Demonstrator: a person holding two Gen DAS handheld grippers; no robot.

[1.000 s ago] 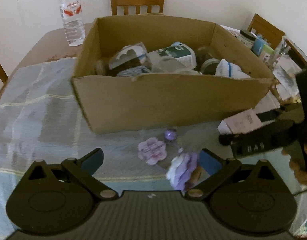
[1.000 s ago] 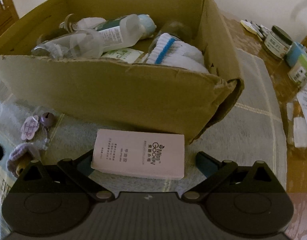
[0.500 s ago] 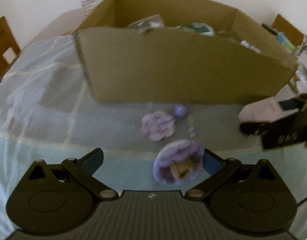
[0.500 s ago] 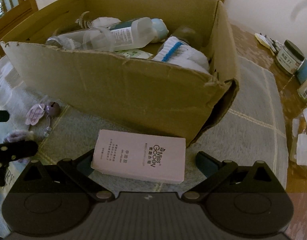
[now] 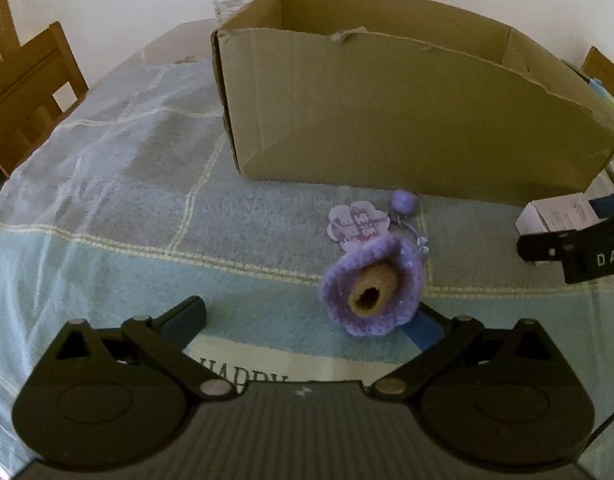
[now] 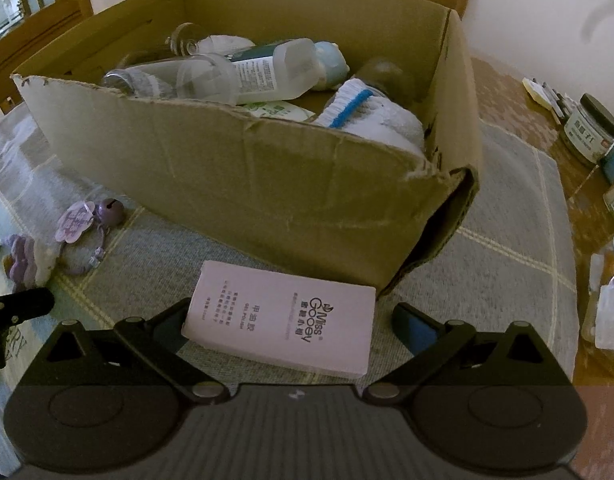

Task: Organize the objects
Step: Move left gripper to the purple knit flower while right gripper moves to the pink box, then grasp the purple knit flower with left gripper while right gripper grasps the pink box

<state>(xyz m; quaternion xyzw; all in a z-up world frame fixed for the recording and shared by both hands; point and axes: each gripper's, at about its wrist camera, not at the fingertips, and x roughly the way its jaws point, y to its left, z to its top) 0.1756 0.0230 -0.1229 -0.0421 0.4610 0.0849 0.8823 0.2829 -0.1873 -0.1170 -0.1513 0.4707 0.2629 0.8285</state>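
Since a second ago the spread left tongs [image 5: 311, 320] have been lowered around the purple crocheted flower [image 5: 373, 290] before the brown cardboard box [image 5: 407, 112], and the spread right tongs [image 6: 291, 320] kept astride the pale pink carton [image 6: 283, 320], so pickups seem imminent.

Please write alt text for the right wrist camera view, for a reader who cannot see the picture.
The open right gripper frames a flat pink gel polish box lying on a checked tablecloth, just in front of a cardboard box filled with bottles and a white sock. A purple crocheted flower charm with a paper tag and a bell lies at the left.
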